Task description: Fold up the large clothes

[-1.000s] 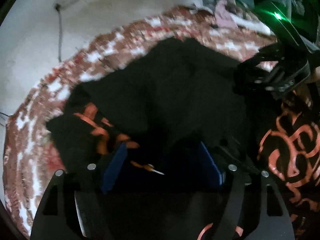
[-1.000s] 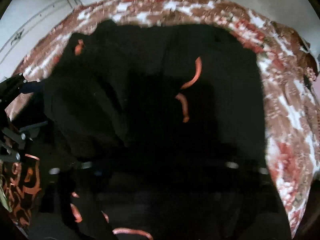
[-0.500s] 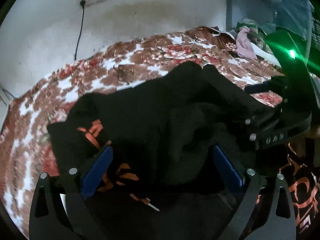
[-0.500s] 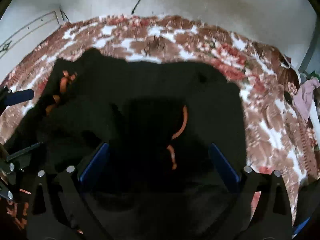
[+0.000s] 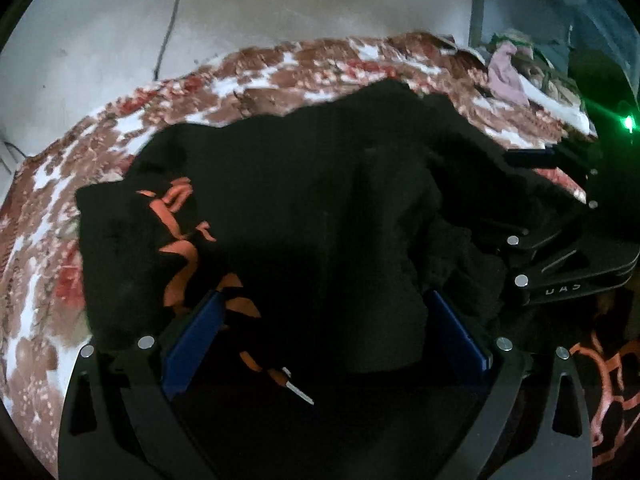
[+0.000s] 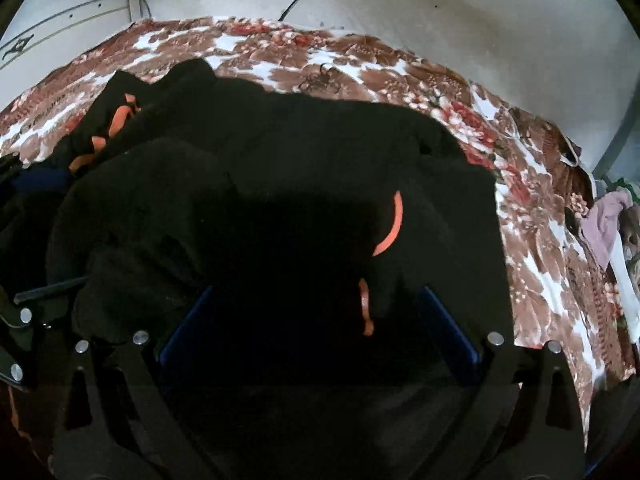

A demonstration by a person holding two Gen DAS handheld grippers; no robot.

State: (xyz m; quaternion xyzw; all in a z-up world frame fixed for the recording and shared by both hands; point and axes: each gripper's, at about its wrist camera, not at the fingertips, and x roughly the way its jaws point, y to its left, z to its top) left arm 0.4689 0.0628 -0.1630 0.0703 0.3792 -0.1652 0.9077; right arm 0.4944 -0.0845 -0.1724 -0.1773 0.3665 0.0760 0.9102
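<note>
My left gripper stands wide open, its blue pads spread with black cloth lying between them but not pinched. My right gripper looks the same: pads far apart, dark fabric between them, nothing clamped. The black garment, with its orange print, lies bunched on the bed, over the floral bedspread, close in front of both grippers.

I judge the step in hand to be taking a fresh hold for the next fold. To do it well I should find a true edge or corner and not grab into the heaped middle, where several layers would come up together. The near left part, by the orange markings, shows a clearer border against the bedspread, so that is where my left gripper should close. My right gripper should take the matching edge on the right, where the cloth ends straight against the flowers, and both should lift together so the fold falls flat.

The left wrist view shows the right gripper's body at the right edge, with its green light, and a white tag or cord tip near my pads; neither appears in the other view. The right wrist view shows the garment's straight right border and the far right stretch of bed, plus the pile of pale clothes beyond it more fully.
</note>
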